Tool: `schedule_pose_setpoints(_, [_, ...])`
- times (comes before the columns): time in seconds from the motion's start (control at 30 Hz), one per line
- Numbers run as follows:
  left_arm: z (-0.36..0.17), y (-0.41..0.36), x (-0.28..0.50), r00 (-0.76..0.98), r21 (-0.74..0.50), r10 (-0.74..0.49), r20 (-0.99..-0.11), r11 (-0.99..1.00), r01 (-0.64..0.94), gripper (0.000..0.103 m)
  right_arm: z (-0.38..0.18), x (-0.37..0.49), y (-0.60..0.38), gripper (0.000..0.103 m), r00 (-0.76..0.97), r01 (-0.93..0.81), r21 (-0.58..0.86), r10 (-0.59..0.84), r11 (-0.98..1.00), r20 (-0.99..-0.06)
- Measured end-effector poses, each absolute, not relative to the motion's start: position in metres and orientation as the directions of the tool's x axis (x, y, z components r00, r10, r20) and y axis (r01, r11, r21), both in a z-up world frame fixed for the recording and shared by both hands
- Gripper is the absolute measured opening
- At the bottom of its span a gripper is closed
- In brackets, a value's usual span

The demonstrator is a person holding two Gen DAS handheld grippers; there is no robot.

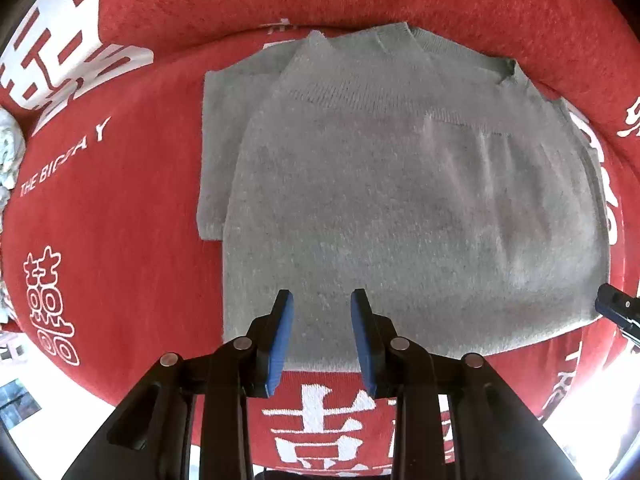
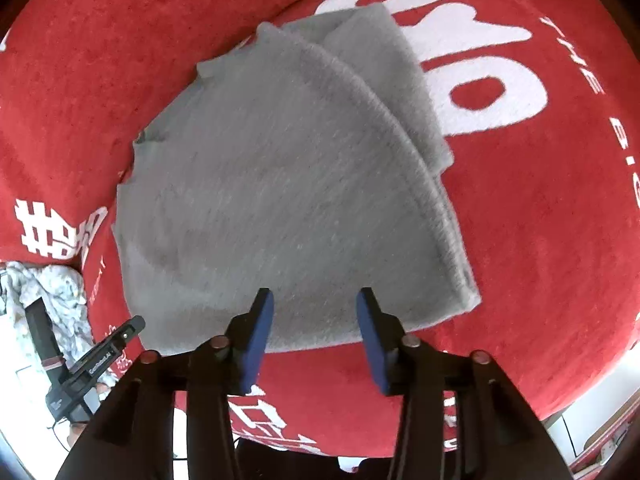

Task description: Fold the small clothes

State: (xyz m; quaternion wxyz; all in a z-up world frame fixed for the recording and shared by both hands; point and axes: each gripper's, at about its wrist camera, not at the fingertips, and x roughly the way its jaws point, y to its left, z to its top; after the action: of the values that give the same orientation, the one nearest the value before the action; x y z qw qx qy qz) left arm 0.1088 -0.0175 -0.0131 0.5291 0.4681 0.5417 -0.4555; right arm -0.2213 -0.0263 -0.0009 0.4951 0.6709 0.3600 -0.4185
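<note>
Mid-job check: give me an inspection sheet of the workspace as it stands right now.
Surface: red cloth with white lettering.
Job's things: grey knit top, folded, lying flat on the cloth; part of it sticks out at one side.
Clutter: crumpled pale fabric at the cloth's edge.
Grippers: left gripper open, nothing between its pads; right gripper open, empty; both above the top's near edge.
Cables: thin dark lead near the left gripper.
Surroundings: bright, washed-out; nothing clear.
</note>
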Motion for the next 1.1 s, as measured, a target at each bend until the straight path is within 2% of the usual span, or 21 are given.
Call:
schedule_pose_setpoints(0.03, [-0.01, -0.015, 0.106, -0.001, 0.003, 0.024, -1.0, 0.148, 0.989, 0.032, -0.001, -0.22, -0.025, 0.047, 0.395, 0.897, 0.368, 0.072, -0.247, -0.916])
schedule_pose_setpoints(0.07, [-0.01, -0.014, 0.104, -0.001, 0.003, 0.025, -1.0, 0.151, 0.989, 0.046, -0.002, -0.217, -0.025, 0.048, 0.398, 0.896, 0.37, 0.075, -0.244, -0.914])
schedule_pose_setpoints(0.1, [-0.009, -0.014, 0.102, -0.002, 0.003, 0.027, -1.0, 0.154, 0.988, 0.066, -0.002, -0.216, -0.024, 0.048, 0.4, 0.896, 0.372, 0.077, -0.241, -0.913])
schedule_pose_setpoints(0.13, [-0.007, -0.013, 0.102, 0.005, 0.009, 0.024, -1.0, 0.163, 0.987, 0.102, -0.003, -0.215, -0.024, 0.048, 0.402, 0.896, 0.374, 0.08, -0.238, -0.912])
schedule_pose_setpoints(0.2, [0.0, -0.012, 0.098, 0.029, 0.027, -0.008, -1.0, 0.164, 0.986, 0.103, -0.004, -0.214, -0.023, 0.048, 0.407, 0.895, 0.378, 0.085, -0.238, -0.91])
schedule_pose_setpoints(0.3, [-0.003, -0.012, 0.09, 0.045, 0.046, 0.014, -0.999, 0.139, 0.989, 0.103, -0.005, -0.217, -0.022, 0.055, 0.404, 0.894, 0.373, 0.087, -0.249, -0.91])
schedule_pose_setpoints(0.43, [-0.003, -0.012, 0.084, 0.053, 0.055, 0.018, -0.998, 0.119, 0.991, 0.103, -0.005, -0.218, -0.02, 0.056, 0.413, 0.888, 0.379, 0.088, -0.259, -0.907])
schedule_pose_setpoints(0.5, [-0.004, -0.012, 0.084, 0.053, 0.054, 0.018, -0.998, 0.115, 0.992, 0.103, -0.005, -0.216, -0.019, 0.065, 0.419, 0.886, 0.387, 0.084, -0.254, -0.904])
schedule_pose_setpoints(0.53, [-0.004, -0.012, 0.085, 0.05, 0.052, 0.02, -0.999, 0.111, 0.992, 0.103, -0.004, -0.215, -0.018, 0.074, 0.425, 0.883, 0.394, 0.077, -0.254, -0.902])
schedule_pose_setpoints(0.6, [-0.003, -0.012, 0.083, 0.05, 0.052, 0.025, -0.998, 0.106, 0.993, 0.103, -0.003, -0.213, -0.016, 0.077, 0.436, 0.876, 0.407, 0.067, -0.258, -0.897])
schedule_pose_setpoints(1.1, [-0.016, -0.007, 0.113, 0.049, 0.053, 0.049, -0.998, 0.089, 0.995, 0.103, -0.003, -0.177, 0.002, 0.078, 0.448, 0.863, 0.411, 0.068, -0.295, -0.892])
